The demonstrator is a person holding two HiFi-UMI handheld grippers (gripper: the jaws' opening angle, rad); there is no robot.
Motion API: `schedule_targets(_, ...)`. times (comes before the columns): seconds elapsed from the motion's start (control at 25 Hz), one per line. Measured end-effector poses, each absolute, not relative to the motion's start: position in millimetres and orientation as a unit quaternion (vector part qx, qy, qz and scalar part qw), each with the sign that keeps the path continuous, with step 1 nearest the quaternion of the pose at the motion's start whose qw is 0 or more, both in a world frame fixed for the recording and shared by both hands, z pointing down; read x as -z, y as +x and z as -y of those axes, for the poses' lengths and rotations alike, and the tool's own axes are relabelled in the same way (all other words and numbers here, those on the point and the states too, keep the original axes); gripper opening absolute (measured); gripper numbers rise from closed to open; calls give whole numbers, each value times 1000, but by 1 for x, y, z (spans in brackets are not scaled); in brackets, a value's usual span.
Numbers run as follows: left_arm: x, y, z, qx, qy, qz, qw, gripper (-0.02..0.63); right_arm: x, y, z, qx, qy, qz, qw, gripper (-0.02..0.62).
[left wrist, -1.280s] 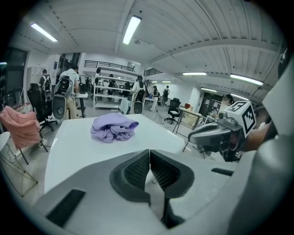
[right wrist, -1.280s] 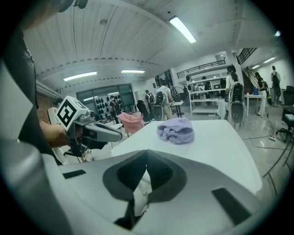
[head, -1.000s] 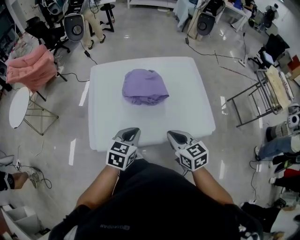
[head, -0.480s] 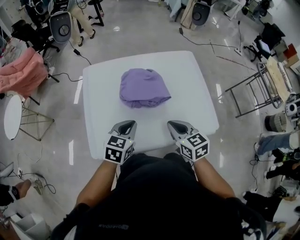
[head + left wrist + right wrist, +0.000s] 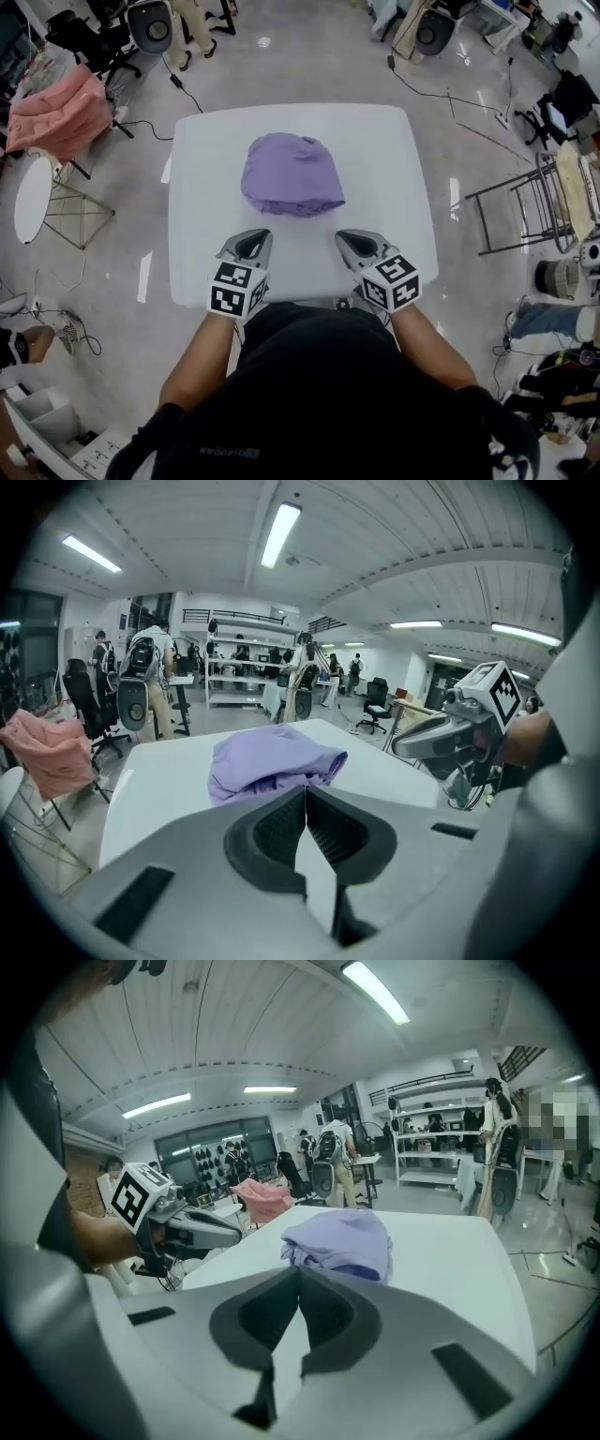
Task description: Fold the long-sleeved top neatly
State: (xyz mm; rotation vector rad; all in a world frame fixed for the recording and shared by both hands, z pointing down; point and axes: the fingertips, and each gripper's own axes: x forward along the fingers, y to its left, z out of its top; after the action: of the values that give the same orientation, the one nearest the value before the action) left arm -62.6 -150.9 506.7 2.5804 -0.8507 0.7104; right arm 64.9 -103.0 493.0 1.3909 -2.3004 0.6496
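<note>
A: What changed?
B: Both hands came in over the near edge of the bench (image 5: 199, 225). The left hand-held gripper (image 5: 249, 242) and right hand-held gripper (image 5: 356, 243) now sit just short of the purple long-sleeved top (image 5: 291, 175). Jaws are pressed together on each, nothing between them.
A: And the top?
B: Bunched in a heap, untouched. Folding hasn't started, I'd say. It needs spreading first, and the jaws must open before any grab.
A: Room?
B: Bare bench all round the top, widest on its near side, narrower beyond it. The edges are well clear, so the sleeves can probably lie flat. There's a pink garment (image 5: 56, 108) off the bench, far left of the top.
</note>
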Motion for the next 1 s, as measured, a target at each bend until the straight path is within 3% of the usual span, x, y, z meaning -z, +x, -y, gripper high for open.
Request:
schedule_targets(0.24, -507, -42, 174, -260, 891, 344, 143, 8, -494, 92, 104, -223, 466, 832, 203, 5)
schedule_targets(0.52, -534, -27, 204, -371, 873, 317, 26, 9, -500, 99, 102, -231, 461, 836, 187, 5)
schedule_targets(0.56, -541, -25, 205, -393, 868, 304, 7, 15, -500, 99, 102, -233, 462, 836, 184, 5)
schedule_targets(0.64, -557, -23, 207, -436, 856, 279, -18, 87, -500, 100, 101, -236, 468, 833, 178, 5)
schedule_targets(1.0, -583, -25, 235, -491, 831, 251, -77, 106, -506, 108, 96, -249, 499, 815, 161, 5)
